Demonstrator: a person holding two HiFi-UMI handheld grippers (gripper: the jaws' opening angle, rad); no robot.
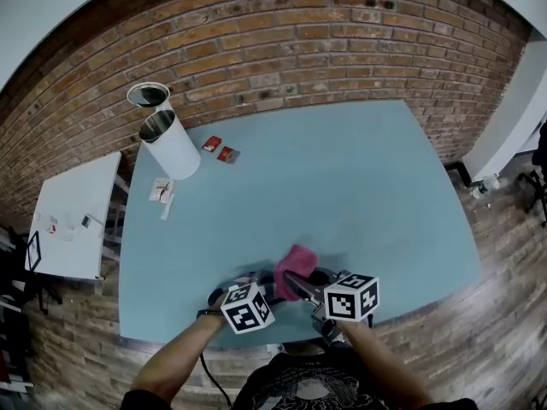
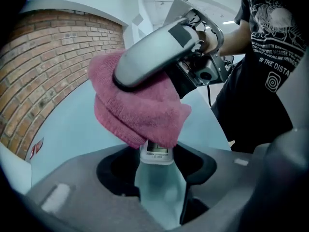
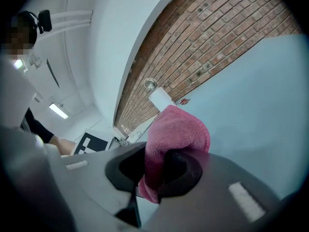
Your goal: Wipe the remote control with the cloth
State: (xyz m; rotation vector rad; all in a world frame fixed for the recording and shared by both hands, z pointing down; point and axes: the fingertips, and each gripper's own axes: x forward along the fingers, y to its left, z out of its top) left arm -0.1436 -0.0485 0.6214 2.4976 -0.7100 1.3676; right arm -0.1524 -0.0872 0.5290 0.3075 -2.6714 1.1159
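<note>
A white remote control [image 2: 156, 153] with a small display stands up between the jaws of my left gripper [image 2: 157, 178], which is shut on its lower end above the blue table [image 1: 342, 178]. A pink cloth [image 2: 135, 110] is draped over the remote's far end. My right gripper [image 3: 159, 173] is shut on a fold of that pink cloth [image 3: 176, 129] and presses it onto the remote from above. In the head view both grippers meet near the table's front edge, the left gripper [image 1: 249, 282] beside the right gripper [image 1: 299, 285], with the cloth [image 1: 293, 263] bunched between them.
A white cylindrical container [image 1: 173, 146] stands at the table's far left, with a round metal ring [image 1: 148, 94] behind it. Two red packets [image 1: 220, 149] and small paper slips [image 1: 162, 192] lie nearby. A white side table [image 1: 73, 216] sits left of the blue one.
</note>
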